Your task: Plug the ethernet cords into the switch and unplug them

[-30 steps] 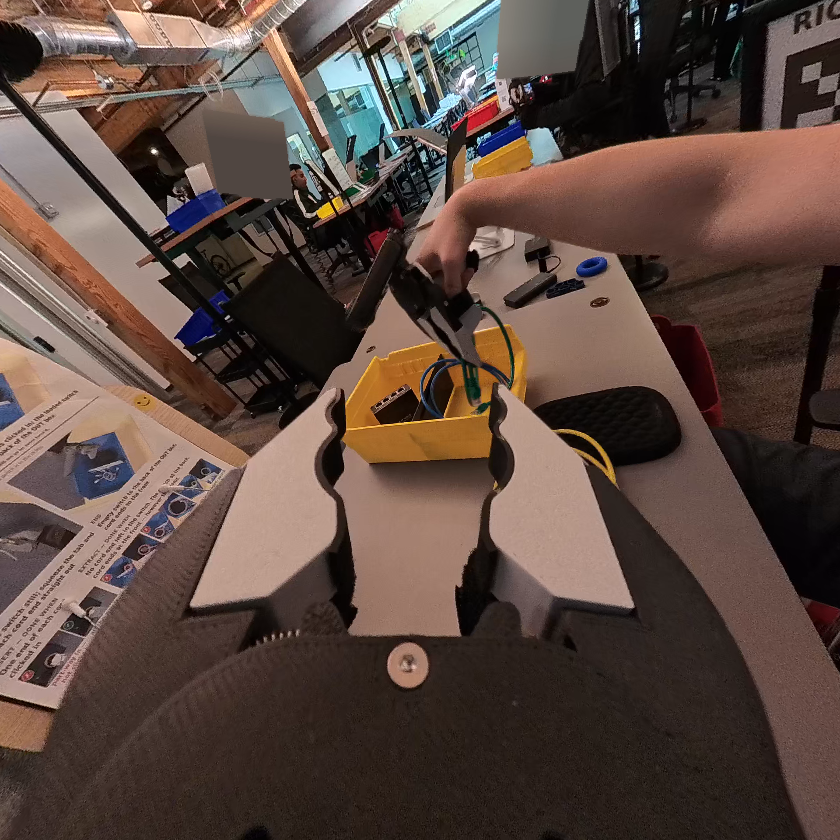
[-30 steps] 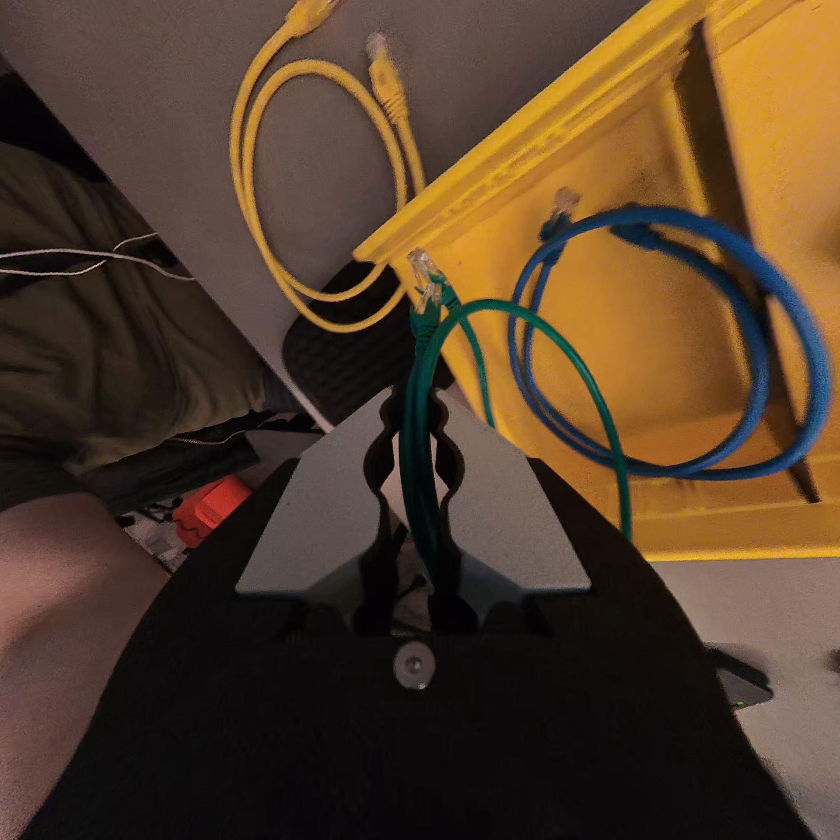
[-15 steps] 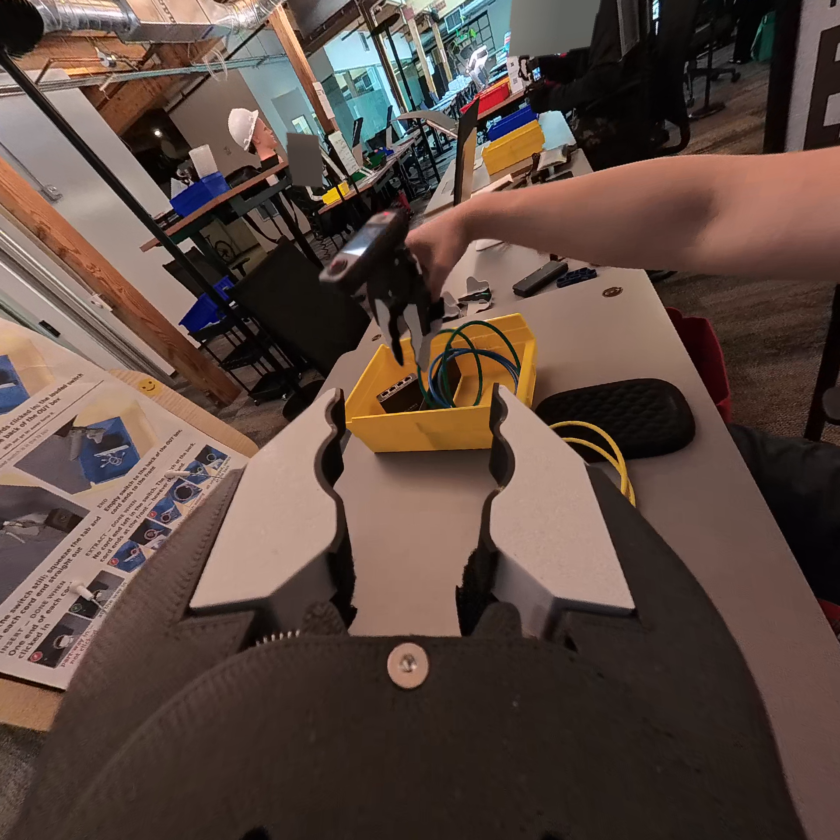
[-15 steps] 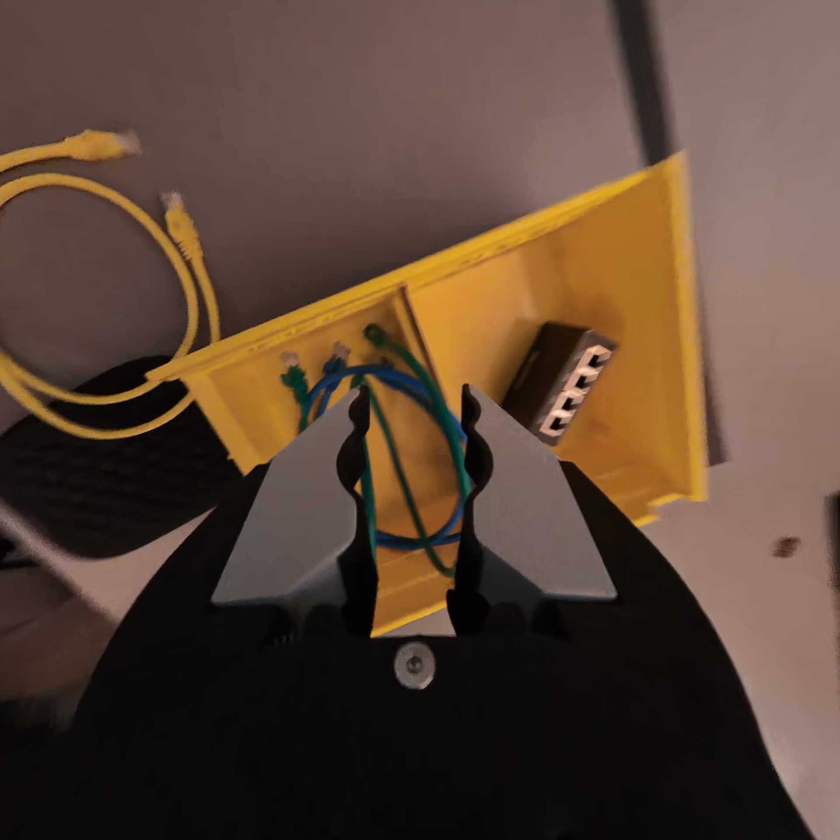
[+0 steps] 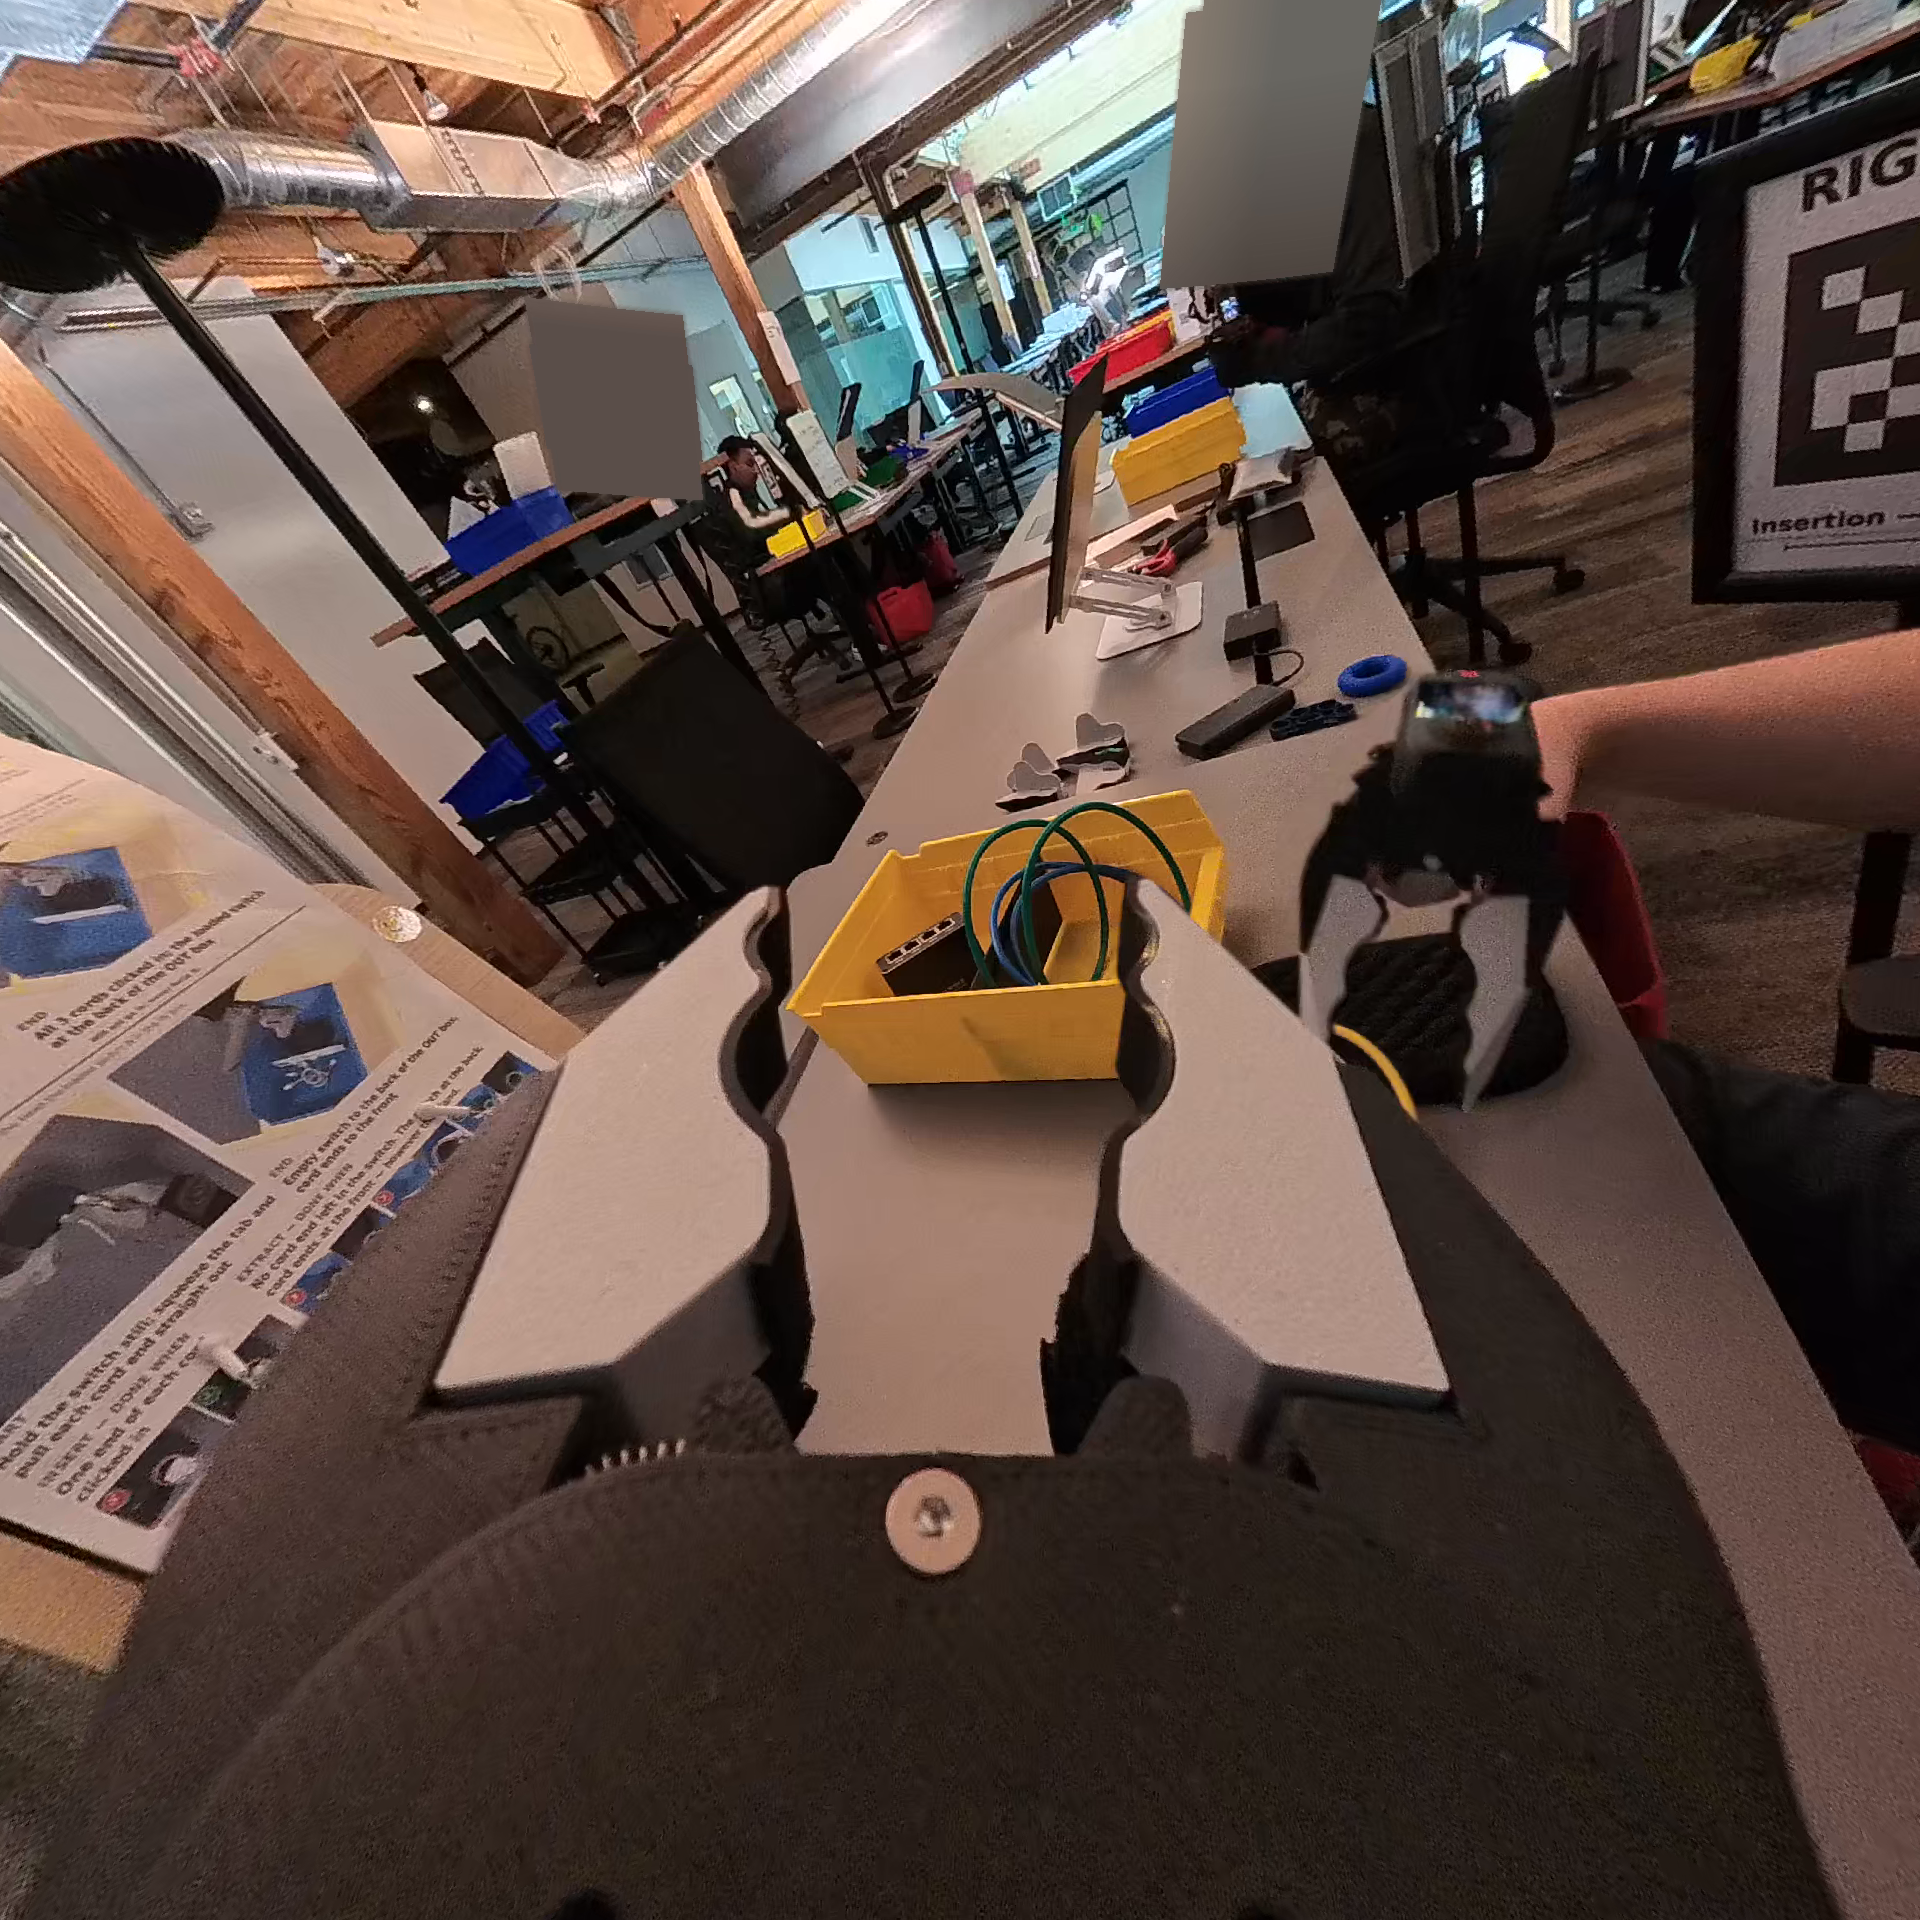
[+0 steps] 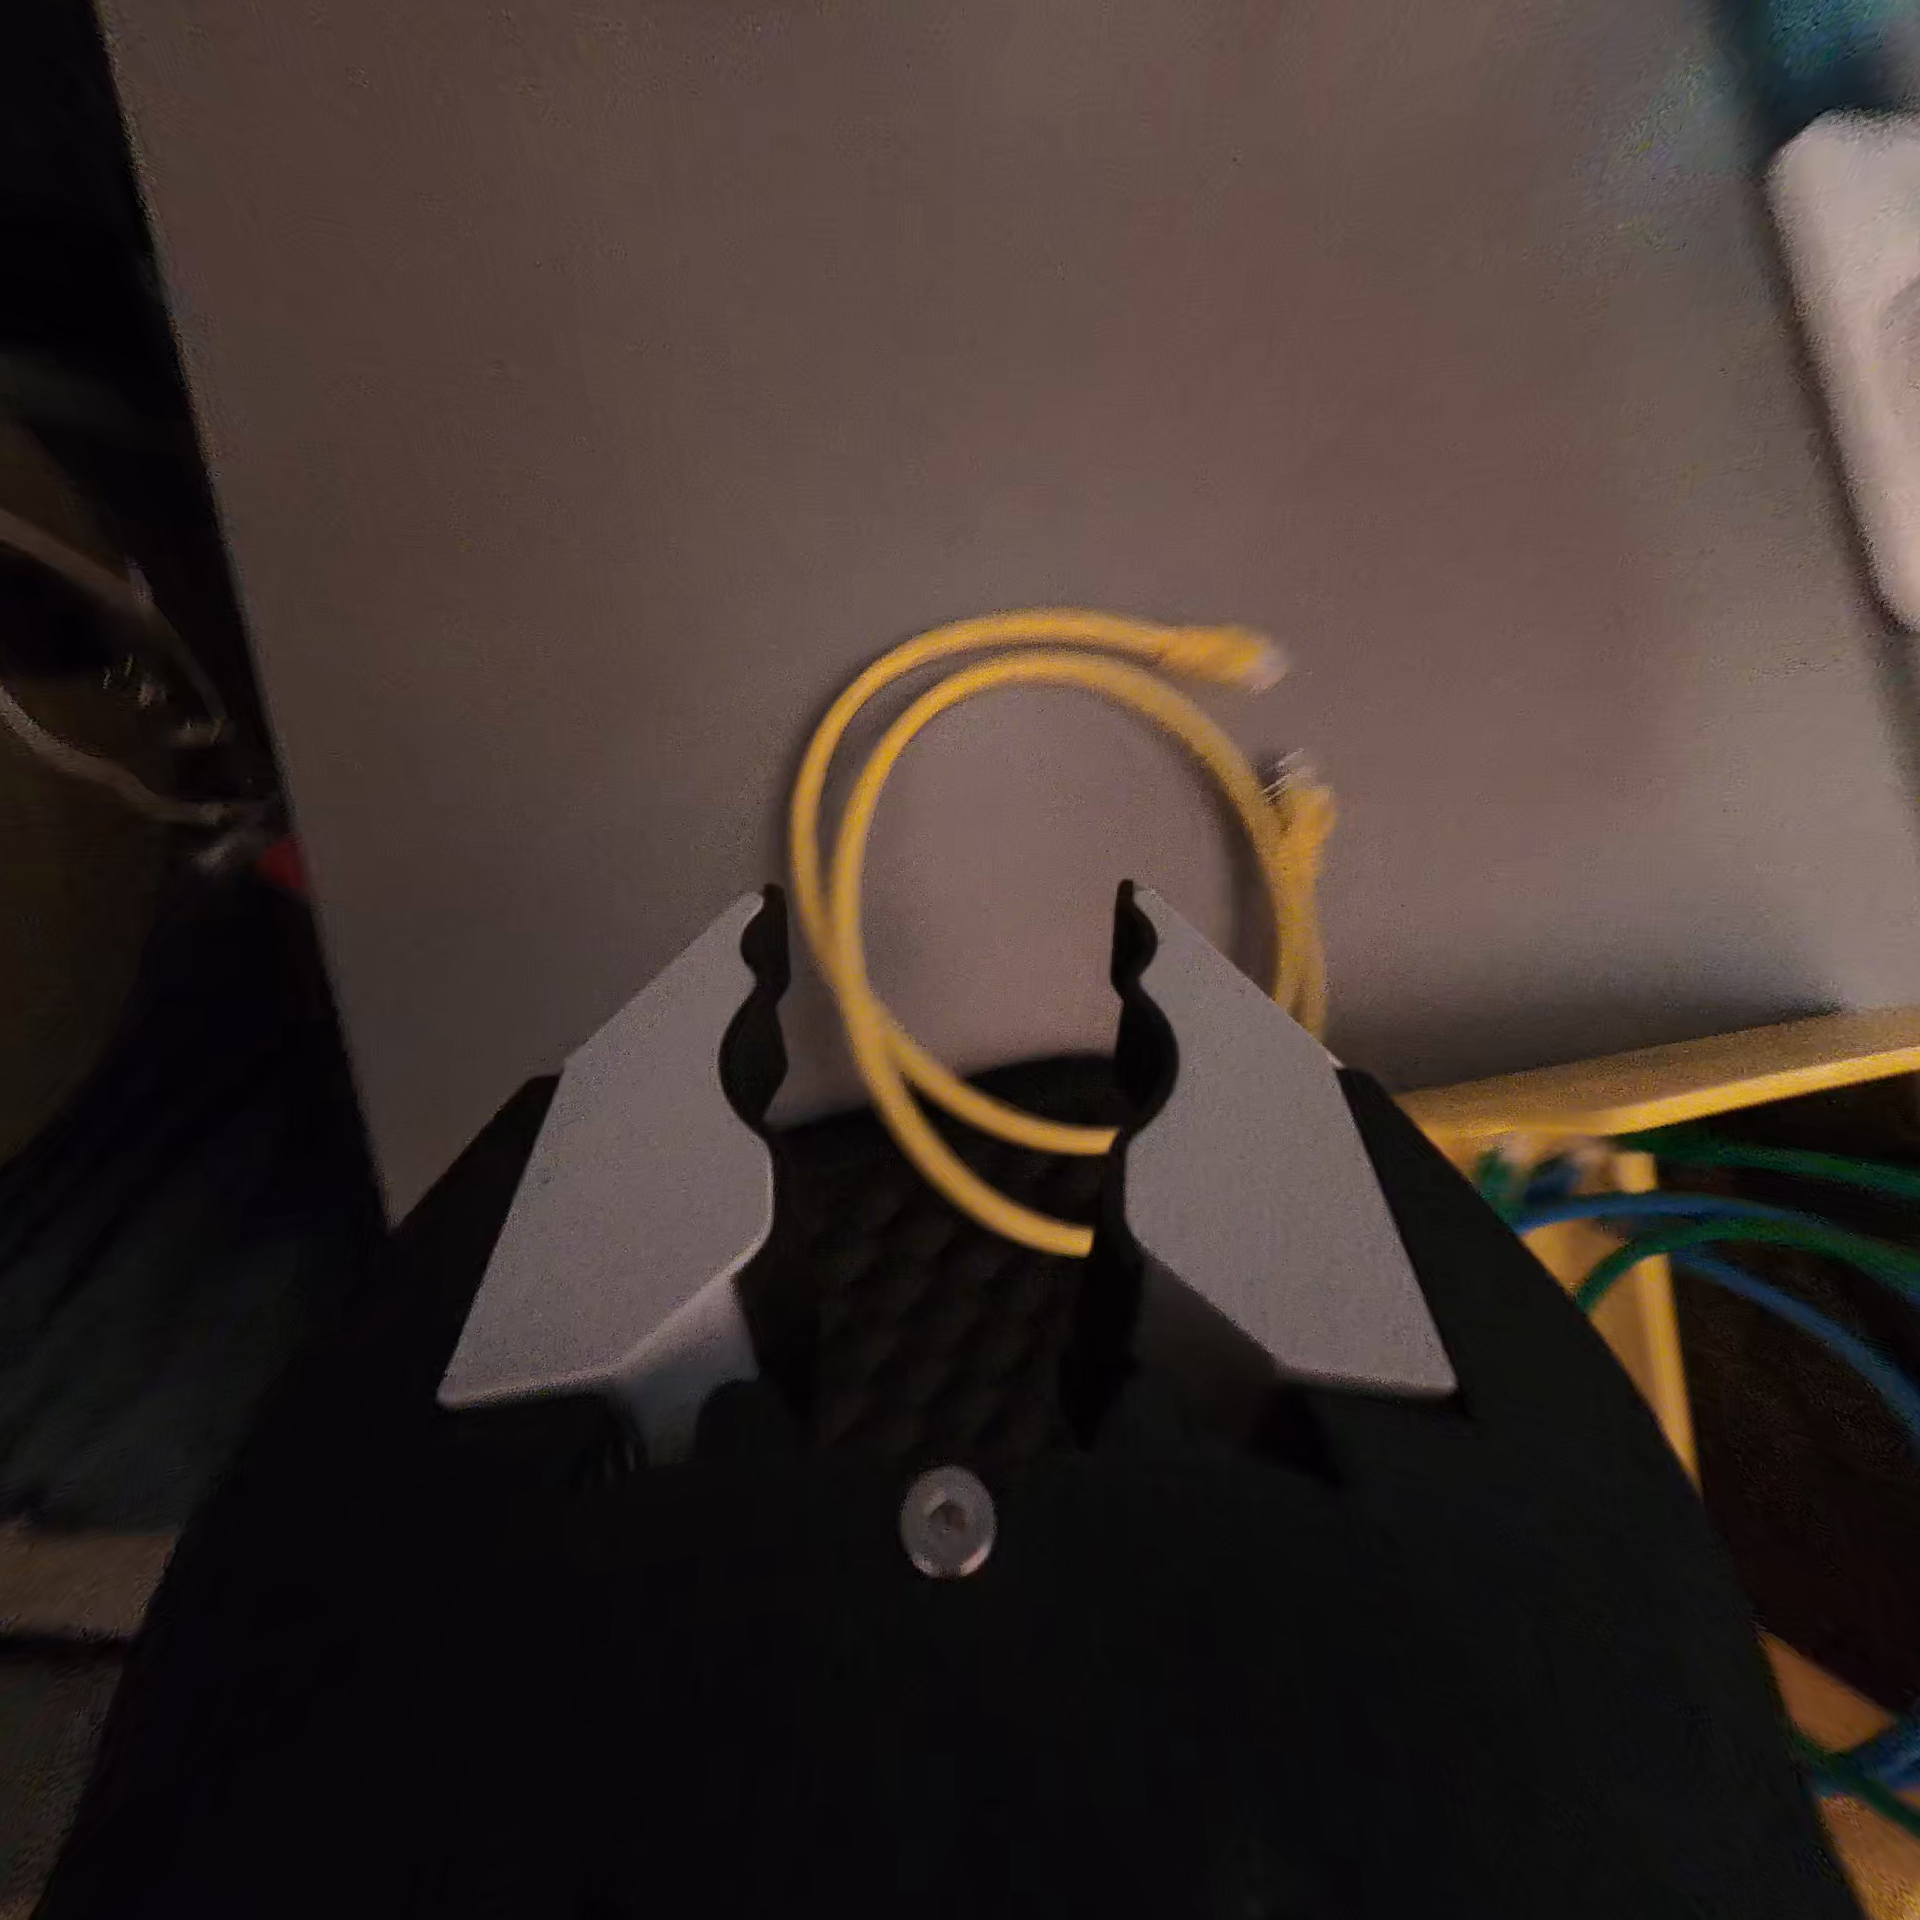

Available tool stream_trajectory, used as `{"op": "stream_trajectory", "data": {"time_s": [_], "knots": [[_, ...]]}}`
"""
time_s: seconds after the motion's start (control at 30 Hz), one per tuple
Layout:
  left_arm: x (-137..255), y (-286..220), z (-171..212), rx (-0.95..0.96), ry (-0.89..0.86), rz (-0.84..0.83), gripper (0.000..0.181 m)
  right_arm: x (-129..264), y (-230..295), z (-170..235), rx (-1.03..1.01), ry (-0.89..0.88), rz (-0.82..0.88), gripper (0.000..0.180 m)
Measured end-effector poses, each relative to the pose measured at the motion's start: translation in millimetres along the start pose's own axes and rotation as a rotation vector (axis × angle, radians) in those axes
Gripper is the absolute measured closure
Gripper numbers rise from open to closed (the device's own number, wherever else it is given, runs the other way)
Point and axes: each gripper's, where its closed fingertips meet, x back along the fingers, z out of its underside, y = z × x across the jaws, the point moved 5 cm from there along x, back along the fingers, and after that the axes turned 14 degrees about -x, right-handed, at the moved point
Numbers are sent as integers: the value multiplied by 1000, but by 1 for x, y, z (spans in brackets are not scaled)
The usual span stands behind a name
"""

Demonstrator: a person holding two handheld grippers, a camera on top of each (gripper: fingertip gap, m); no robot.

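A yellow bin [image 5: 966,1023] stands on the grey table. It holds a dark switch [image 5: 925,951], a coiled green cord [image 5: 1039,831] and a coiled blue cord [image 5: 1013,925]. My left gripper [image 5: 956,914] is open and empty, held short of the bin. My right gripper [image 5: 1397,1049] is open and empty, to the right of the bin above a black pad [image 5: 1403,987]. In the right wrist view the right gripper [image 6: 948,899] hangs over a coiled yellow cord [image 6: 831,790] that lies partly on the pad [image 6: 935,1195]. The bin's rim [image 6: 1662,1070] is at the right edge.
An instruction sheet [image 5: 156,1143] lies at the left. A red bin [image 5: 1610,914] hangs at the table's right edge. Farther back stand a laptop stand [image 5: 1132,613], black devices [image 5: 1231,717] and a blue ring [image 5: 1369,675]. A person's arm [image 5: 1714,727] reaches in from the right. The grippers' ends are close to 30 cm from one another.
My right gripper let go of the green cord in the bin, opened, and moved right to hang over the yellow cord. The left gripper stayed open in about the same place.
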Motion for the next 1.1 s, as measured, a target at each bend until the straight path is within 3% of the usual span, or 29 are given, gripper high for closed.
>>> {"op": "stream_trajectory", "data": {"time_s": [0.17, 0.23, 0.33, 0.53, 0.7, 0.9, 1.1], "knots": [[-13, -6, 6, -1, 28, 34, 118, -28, 10, 49, 22, 272, 44, 132], [-20, -7, 8, -2, 29, 43, 119, -33, 4, 51, -15, 291, 66, 150], [-31, -10, 13, 27, 22, 82, 119, -37, 3, 50, -105, 293, 44, 158], [-52, -18, 21, 130, -6, 156, 119, -41, 8, 47, -273, 214, 84, 159], [-62, -31, 17, 115, -4, 184, 120, -41, 27, 40, -224, 146, 230, 172], [-68, -43, 9, 109, -31, 232, 120, 3, 35, 8, -279, -67, 350, 175], [-65, -45, 1, 113, -74, 247, 120, 37, 32, -14, -386, -308, 269, 175]]}}
